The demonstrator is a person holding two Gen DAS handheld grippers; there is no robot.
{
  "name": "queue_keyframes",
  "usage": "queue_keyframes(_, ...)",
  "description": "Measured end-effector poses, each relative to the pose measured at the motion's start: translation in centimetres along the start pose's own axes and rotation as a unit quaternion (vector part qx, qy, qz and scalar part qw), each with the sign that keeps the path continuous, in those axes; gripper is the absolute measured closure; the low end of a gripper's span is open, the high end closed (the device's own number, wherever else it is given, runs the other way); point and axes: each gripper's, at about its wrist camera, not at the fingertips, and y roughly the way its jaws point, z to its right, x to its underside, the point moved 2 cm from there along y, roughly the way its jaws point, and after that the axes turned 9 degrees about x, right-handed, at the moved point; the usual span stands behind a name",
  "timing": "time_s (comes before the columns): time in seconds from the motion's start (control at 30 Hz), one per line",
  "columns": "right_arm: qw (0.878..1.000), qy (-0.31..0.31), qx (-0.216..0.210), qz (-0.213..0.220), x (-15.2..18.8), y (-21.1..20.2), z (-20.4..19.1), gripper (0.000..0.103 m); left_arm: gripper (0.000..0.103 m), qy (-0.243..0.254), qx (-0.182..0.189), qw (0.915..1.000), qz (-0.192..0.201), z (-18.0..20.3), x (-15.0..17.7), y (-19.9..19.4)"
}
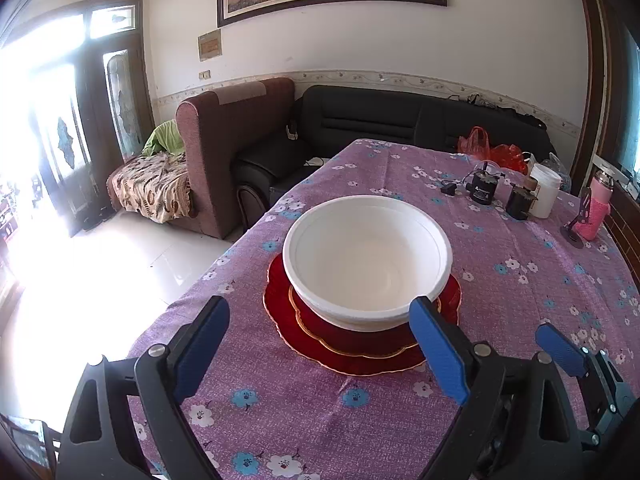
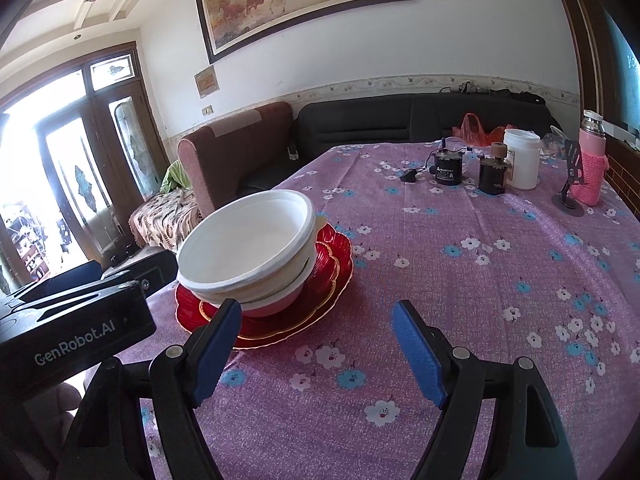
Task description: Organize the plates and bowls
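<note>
White bowls (image 1: pixel 367 256) are nested in a stack on two red gold-rimmed plates (image 1: pixel 352 344), the smaller plate on the larger one, on a table with a purple flowered cloth (image 1: pixel 280 400). In the right wrist view the bowl stack (image 2: pixel 248 252) and red plates (image 2: pixel 332 280) sit left of centre. My left gripper (image 1: pixel 326 344) is open just short of the stack, nothing between its blue pads. My right gripper (image 2: pixel 318 350) is open to the right of the plates, empty. The left gripper's black body (image 2: pixel 76 320) shows at the left edge of the right wrist view.
At the far right of the table stand two black cylinders (image 1: pixel 486 188), a white jar (image 1: pixel 544 190), a pink sleeved bottle (image 1: pixel 598 208) and a small black stand (image 1: pixel 578 224). Red plastic bags (image 1: pixel 492 148), a black sofa (image 1: pixel 400 120) and a brown armchair (image 1: pixel 240 132) lie beyond the table.
</note>
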Motion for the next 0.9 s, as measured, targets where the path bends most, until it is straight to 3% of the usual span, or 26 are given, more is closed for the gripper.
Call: queue_keyframes(0.9,1.000,-0.005,0.019,-0.017,1.7,1.1,-0.9,0.018,0.011,-0.010,0.022,0.9995,-0.018,0.1,1.0,2.0)
